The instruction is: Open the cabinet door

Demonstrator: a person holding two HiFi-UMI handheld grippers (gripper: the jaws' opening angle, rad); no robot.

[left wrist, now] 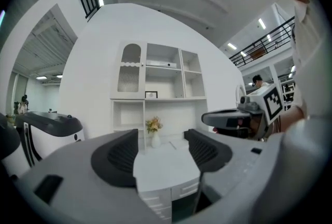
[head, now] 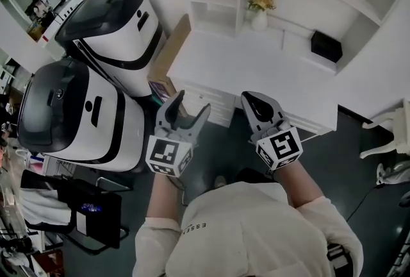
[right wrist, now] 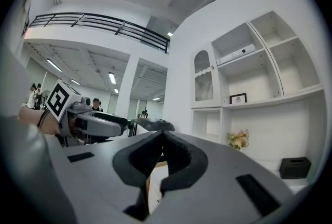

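Note:
A white cabinet unit [head: 256,67] stands in front of me, with open shelves above a flat top. Its lower front [head: 214,104] with drawers and doors faces me. An arched upper door [left wrist: 129,70] with a ribbed panel shows top left of the shelves, and also in the right gripper view as the arched door [right wrist: 204,82]. My left gripper [head: 192,104] hovers open just short of the lower front, its pads [left wrist: 118,154] wide apart with nothing between them. To its right my right gripper [head: 248,100] is shut and empty, pads [right wrist: 174,149] pressed together.
Two large white-and-black machines [head: 118,22] [head: 73,115] stand close on the left. A cardboard panel [head: 168,54] leans beside the cabinet. A flower vase [head: 259,9] and a black box [head: 327,46] sit on the top. A white chair [head: 384,134] is at the right.

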